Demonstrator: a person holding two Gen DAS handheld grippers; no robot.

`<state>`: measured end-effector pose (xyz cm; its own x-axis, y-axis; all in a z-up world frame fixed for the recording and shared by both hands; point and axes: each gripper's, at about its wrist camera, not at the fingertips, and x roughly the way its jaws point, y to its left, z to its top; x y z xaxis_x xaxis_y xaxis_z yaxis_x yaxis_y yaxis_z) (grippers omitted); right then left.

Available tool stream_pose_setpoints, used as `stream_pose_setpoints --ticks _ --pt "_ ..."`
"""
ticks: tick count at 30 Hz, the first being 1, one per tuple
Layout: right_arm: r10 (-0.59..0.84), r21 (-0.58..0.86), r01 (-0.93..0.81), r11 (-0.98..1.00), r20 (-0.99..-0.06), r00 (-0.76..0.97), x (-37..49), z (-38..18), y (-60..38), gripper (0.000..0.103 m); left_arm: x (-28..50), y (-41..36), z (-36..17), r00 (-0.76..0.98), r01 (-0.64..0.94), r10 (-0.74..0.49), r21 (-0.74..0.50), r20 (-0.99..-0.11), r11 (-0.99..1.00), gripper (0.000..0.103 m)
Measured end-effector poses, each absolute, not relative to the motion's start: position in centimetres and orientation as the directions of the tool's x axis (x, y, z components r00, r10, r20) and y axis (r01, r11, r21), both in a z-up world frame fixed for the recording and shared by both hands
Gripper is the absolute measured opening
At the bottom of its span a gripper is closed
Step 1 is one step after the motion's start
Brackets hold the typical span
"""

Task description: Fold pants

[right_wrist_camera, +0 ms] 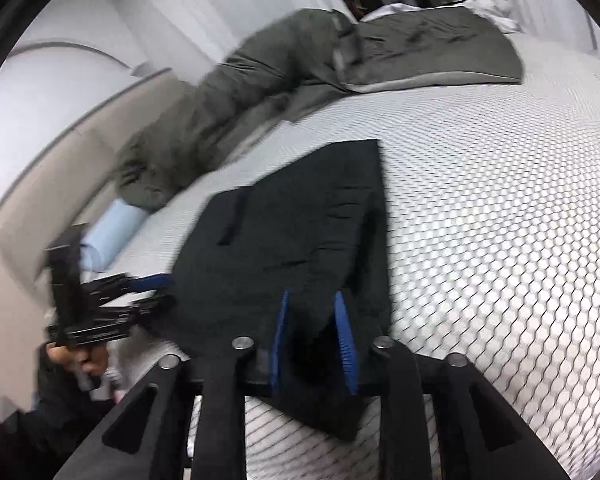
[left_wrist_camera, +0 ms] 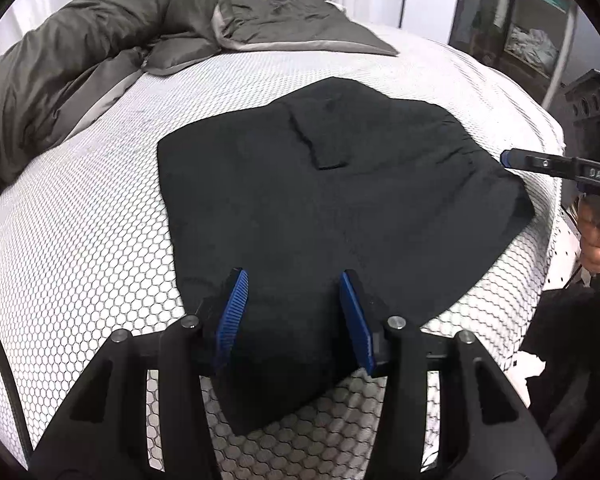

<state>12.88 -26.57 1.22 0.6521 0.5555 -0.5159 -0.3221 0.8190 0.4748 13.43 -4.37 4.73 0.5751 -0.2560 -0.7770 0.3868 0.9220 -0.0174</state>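
Black pants (left_wrist_camera: pixel 340 200) lie folded flat on the white honeycomb bedcover (left_wrist_camera: pixel 80 240), a back pocket facing up. My left gripper (left_wrist_camera: pixel 294 276) is open, its blue-padded fingers spread over the pants' near edge, holding nothing. My right gripper (right_wrist_camera: pixel 312 296) is open, hovering over the pants (right_wrist_camera: pixel 292 232) at their near end; the fabric passes between and under its jaws. The right gripper also shows at the right edge of the left wrist view (left_wrist_camera: pixel 508 158), at the pants' right side. The left gripper shows in the right wrist view (right_wrist_camera: pixel 156 290), at the pants' left edge.
A grey duvet (left_wrist_camera: pixel 60 60) is bunched along the far left of the bed, with a grey pillow (left_wrist_camera: pixel 292 20) behind. A light blue roll (right_wrist_camera: pixel 112 232) lies by the duvet. Shelves (left_wrist_camera: pixel 532 32) stand beyond the bed's right edge (left_wrist_camera: pixel 556 128).
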Motion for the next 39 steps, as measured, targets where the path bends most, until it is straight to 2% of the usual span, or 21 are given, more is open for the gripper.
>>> stream_pose_setpoints --ticks 2,5,6,8,10,15,18,20,21,22,24,26,30,33,36,38,39 --pt "0.588 0.502 -0.337 0.797 -0.513 0.626 12.9 0.7 -26.3 0.032 13.3 -4.9 4.6 0.569 0.402 -0.257 -0.009 -0.781 0.916 0.045" --pt "0.556 0.49 -0.293 0.821 -0.573 0.601 13.9 -0.8 -25.5 0.034 13.6 -5.3 4.2 0.563 0.401 -0.245 0.001 -0.79 0.916 0.045" --pt "0.563 0.498 -0.292 0.817 -0.574 0.594 14.1 -1.0 -25.0 0.031 13.7 -5.3 4.1 0.562 0.397 -0.244 -0.002 -0.79 0.918 0.045" --pt "0.525 0.434 -0.309 0.846 -0.583 0.619 13.6 -0.2 -24.2 0.018 13.9 -5.1 4.2 0.563 0.39 -0.246 -0.009 -0.789 0.921 0.045" --pt "0.518 0.404 -0.333 0.852 -0.56 0.646 12.6 1.1 -24.0 0.01 14.0 -5.0 4.2 0.563 0.39 -0.248 -0.011 -0.788 0.921 0.045" --pt "0.559 0.417 -0.377 0.827 -0.532 0.637 10.9 2.1 -24.2 0.009 14.1 -5.1 4.2 0.563 0.39 -0.249 -0.012 -0.788 0.921 0.045" --pt "0.415 0.297 -0.289 0.91 -0.662 0.625 12.2 -0.4 -23.8 0.012 14.1 -5.3 4.2 0.562 0.394 -0.253 -0.014 -0.788 0.919 0.045" --pt "0.41 0.3 -0.28 0.912 -0.647 0.643 12.1 0.0 -23.8 0.017 13.8 -5.3 4.5 0.576 0.391 -0.246 -0.002 -0.78 0.92 0.045" --pt "0.398 0.276 -0.287 0.917 -0.623 0.673 11.6 0.9 -23.7 0.026 13.5 -5.4 4.8 0.581 0.398 -0.258 -0.007 -0.772 0.917 0.045" --pt "0.37 0.233 -0.288 0.929 -0.594 0.714 10.9 1.8 -23.5 0.029 13.2 -5.5 5.1 0.591 0.409 -0.274 -0.012 -0.759 0.913 0.045" --pt "0.314 0.151 -0.276 0.949 -0.528 0.789 9.7 3.3 -22.9 0.029 12.9 -6.3 5.5 0.606 0.426 -0.3 -0.018 -0.737 0.904 0.048" --pt "0.387 0.18 -0.344 0.922 -0.499 0.776 9.9 3.7 -21.2 0.029 13.0 -7.9 5.3 0.604 0.454 -0.327 -0.023 -0.727 0.891 0.05" --pt "0.444 0.131 -0.46 0.878 -0.58 0.683 12.5 2.0 -15.1 0.029 13.8 -11.6 3.6 0.57 0.523 -0.328 0.024 -0.753 0.852 0.051" --pt "0.37 0.033 -0.476 0.879 -0.676 0.637 14.1 -0.5 -12.8 0.027 14.0 -11.6 3.1 0.56 0.538 -0.317 0.044 -0.766 0.842 0.051" --pt "0.303 -0.018 -0.421 0.907 -0.667 0.681 13.2 0.0 -15.6 0.027 13.3 -9.3 3.7 0.538 0.54 -0.34 0.006 -0.771 0.842 0.051" --pt "0.344 0.056 -0.408 0.911 -0.646 0.681 12.5 0.5 -18.3 0.027 12.9 -7.0 3.8 0.58 0.466 -0.269 0.042 -0.769 0.884 0.057" --pt "0.349 0.088 -0.388 0.917 -0.644 0.68 12.3 0.5 -19.5 0.029 13.1 -6.4 3.7 0.578 0.446 -0.269 0.023 -0.77 0.895 0.062"
